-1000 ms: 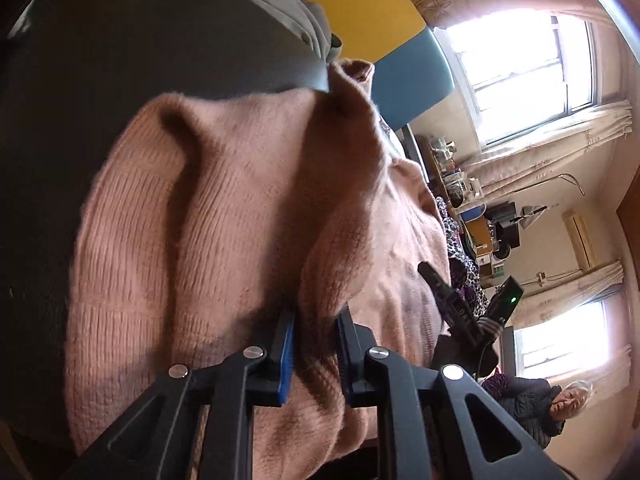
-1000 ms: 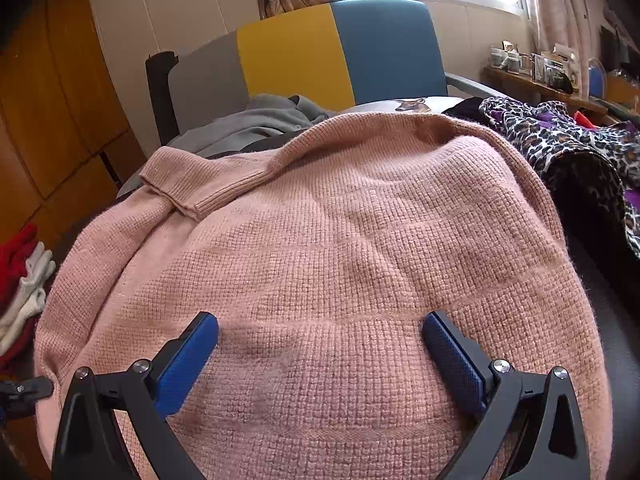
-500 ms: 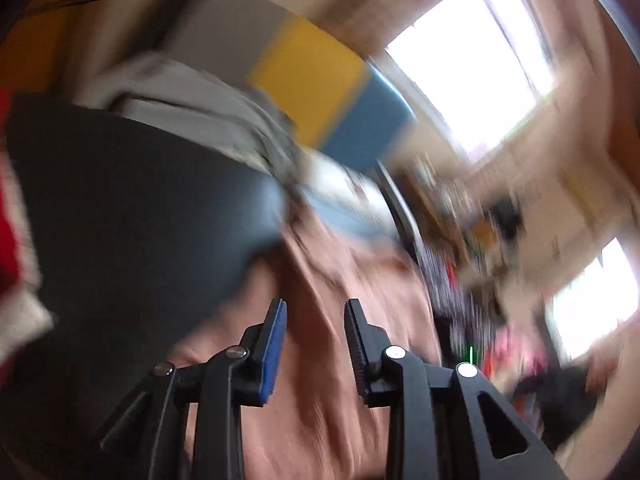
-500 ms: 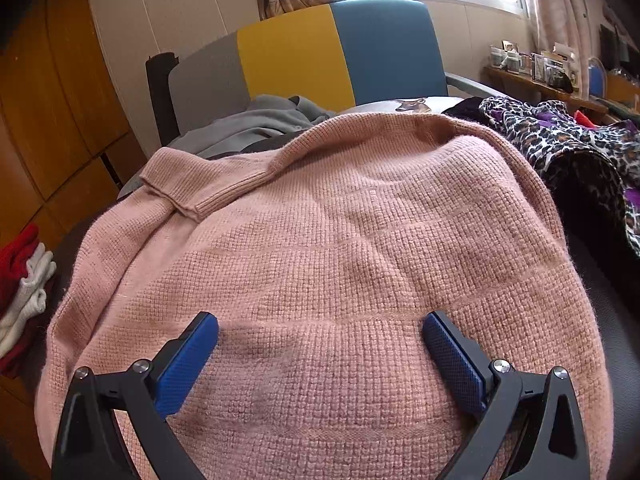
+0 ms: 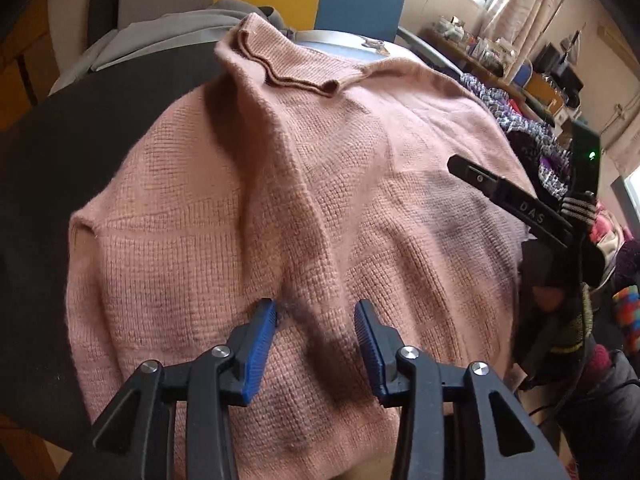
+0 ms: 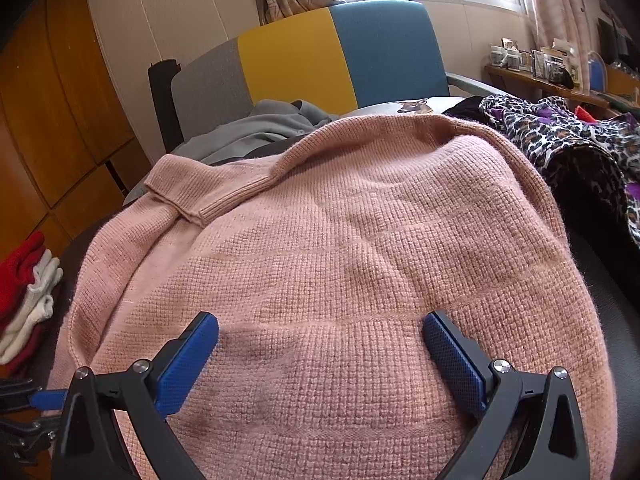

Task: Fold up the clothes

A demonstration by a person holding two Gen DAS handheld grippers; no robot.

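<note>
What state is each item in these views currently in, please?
pink sweater: spread flat, one raised ridge, held by neither gripper
left hand-held gripper: open, straddling the ridge
right hand-held gripper: wide open above the sweater
grey garment: crumpled
leopard-print garment: unfolded heap

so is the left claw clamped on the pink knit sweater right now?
No, the left claw is open, both blue pads clear of the pink knit sweater.

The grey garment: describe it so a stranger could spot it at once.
Find the chair with the grey, yellow and blue back. The grey garment lies crumpled at its foot, just behind the pink sweater. It is the only plain grey cloth; the pile to its right is leopard-printed.
</note>
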